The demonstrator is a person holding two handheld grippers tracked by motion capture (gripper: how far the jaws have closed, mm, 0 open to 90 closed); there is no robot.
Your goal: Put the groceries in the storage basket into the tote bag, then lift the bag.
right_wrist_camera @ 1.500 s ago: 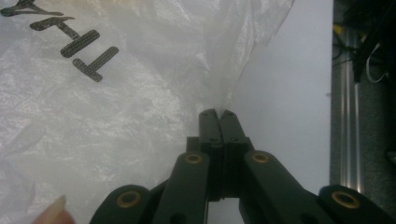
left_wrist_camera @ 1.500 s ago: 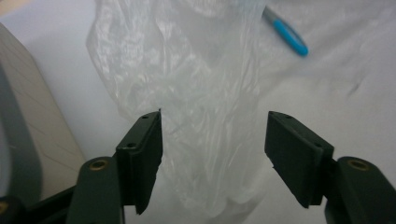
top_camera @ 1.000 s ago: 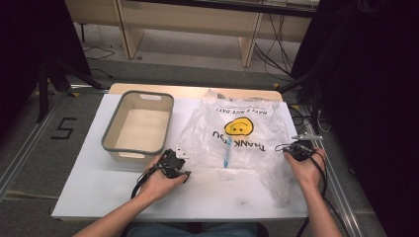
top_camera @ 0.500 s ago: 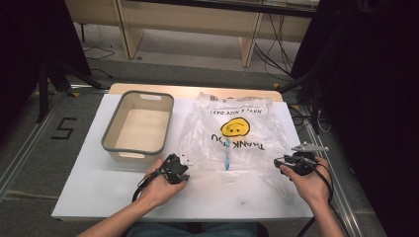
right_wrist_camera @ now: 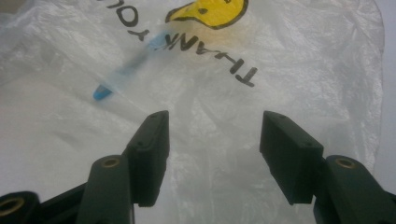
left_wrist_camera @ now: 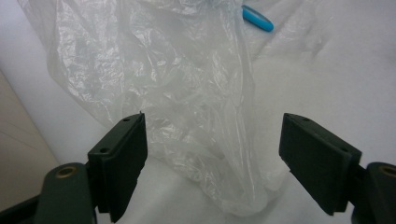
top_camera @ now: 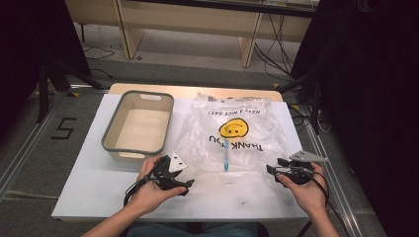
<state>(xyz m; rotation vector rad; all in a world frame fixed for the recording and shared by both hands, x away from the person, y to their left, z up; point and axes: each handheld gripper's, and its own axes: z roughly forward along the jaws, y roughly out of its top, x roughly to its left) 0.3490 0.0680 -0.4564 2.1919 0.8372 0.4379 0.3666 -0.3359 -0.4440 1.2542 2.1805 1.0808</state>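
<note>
A clear plastic bag [top_camera: 237,133] with a yellow smiley and "THANK YOU" print lies flat on the white table [top_camera: 89,187]. A blue stick-like thing [top_camera: 226,158] lies partly inside it, its tip poking out toward me. My left gripper [top_camera: 187,180] sits at the bag's near left corner. Its jaws have just been opening and stand wide, with crumpled bag film [left_wrist_camera: 177,93] between them but untouched by the pads. My right gripper [top_camera: 274,166] is at the bag's near right side. Its jaws have also been opening, over the bag [right_wrist_camera: 299,70], with the blue thing [right_wrist_camera: 121,72] beyond.
A grey-rimmed rectangular basin [top_camera: 111,133] stands to the left of the bag, close to my left hand. The table's near edge runs just below both hands. A wooden shelf unit and cables lie beyond the table's far edge.
Both grippers' jaws stand wider apart than before. My right hand has drawn back toward the table's near edge. My left hand has shifted slightly along the bag's near left corner.
</note>
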